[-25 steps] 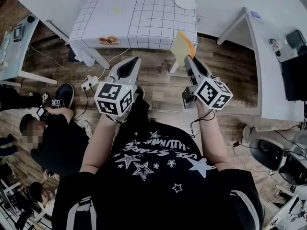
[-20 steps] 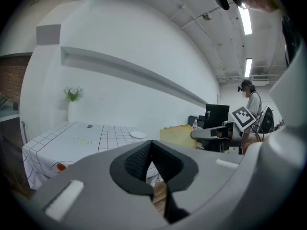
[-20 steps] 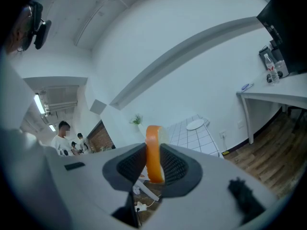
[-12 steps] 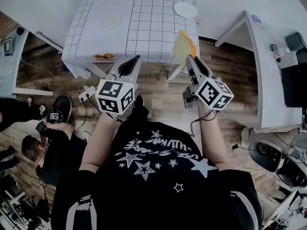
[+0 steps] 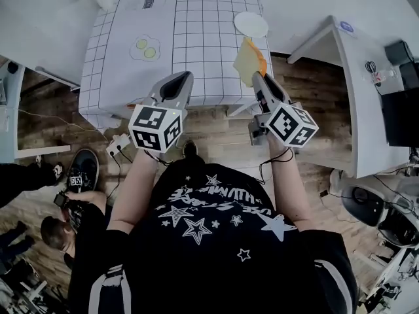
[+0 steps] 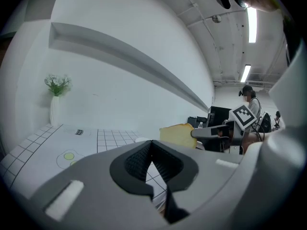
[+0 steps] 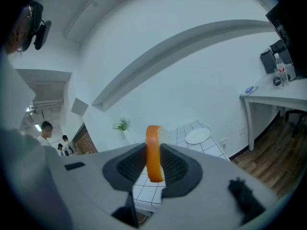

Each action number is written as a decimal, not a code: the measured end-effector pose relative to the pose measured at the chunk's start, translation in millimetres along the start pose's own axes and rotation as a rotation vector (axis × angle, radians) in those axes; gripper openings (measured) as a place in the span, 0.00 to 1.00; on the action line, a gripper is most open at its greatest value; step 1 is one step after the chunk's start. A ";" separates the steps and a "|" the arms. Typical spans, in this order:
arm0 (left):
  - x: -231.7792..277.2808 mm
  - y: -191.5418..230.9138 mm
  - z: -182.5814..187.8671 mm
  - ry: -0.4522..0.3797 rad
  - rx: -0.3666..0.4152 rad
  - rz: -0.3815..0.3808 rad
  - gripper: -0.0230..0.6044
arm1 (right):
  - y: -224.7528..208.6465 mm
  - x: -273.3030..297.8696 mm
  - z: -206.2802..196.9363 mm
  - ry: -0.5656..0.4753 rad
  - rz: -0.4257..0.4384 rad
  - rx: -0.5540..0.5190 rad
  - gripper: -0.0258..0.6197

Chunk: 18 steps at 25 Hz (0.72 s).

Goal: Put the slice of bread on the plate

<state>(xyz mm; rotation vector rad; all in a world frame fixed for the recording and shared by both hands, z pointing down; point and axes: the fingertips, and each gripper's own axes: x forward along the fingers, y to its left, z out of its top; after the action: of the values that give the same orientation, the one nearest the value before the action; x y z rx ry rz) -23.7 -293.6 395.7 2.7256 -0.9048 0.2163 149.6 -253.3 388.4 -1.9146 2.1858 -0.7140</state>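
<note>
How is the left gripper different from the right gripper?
The right gripper pinches a slice of bread on edge in its jaws; the left gripper has its jaws shut on nothing. The right gripper is nearer the white plate than the left gripper. Both carry a marker cube.

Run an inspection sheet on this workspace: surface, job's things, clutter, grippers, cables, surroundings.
Surface: white grid-patterned table.
Job's things: slice of bread held upright, seen over the table's right side in the head view; plate empty, at the far right corner.
Clutter: flat fried-egg shape; small card; vase of greenery.
Grippers: right gripper shut on the bread; left gripper shut, nothing in it.
Cables: power strip with leads on the floor.
Surroundings: wood floor; white desk to the right; a person crouched at lower left.
</note>
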 end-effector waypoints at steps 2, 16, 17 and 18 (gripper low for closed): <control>9.0 11.6 4.0 -0.001 0.000 -0.017 0.05 | -0.2 12.5 2.7 -0.008 -0.014 0.000 0.18; 50.6 56.0 9.9 0.017 -0.017 -0.108 0.05 | -8.6 51.3 2.8 -0.009 -0.116 0.002 0.18; 52.2 56.8 9.5 0.019 -0.020 -0.110 0.05 | -10.2 51.4 3.1 -0.005 -0.121 0.001 0.18; 53.9 57.3 9.0 0.021 -0.024 -0.111 0.05 | -12.4 51.6 4.0 -0.003 -0.126 0.001 0.18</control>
<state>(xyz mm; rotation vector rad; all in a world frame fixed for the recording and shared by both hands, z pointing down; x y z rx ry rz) -15.0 -370.9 410.3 2.7362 -0.7429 0.2098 153.3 -305.0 400.4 -2.0669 2.0772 -0.7303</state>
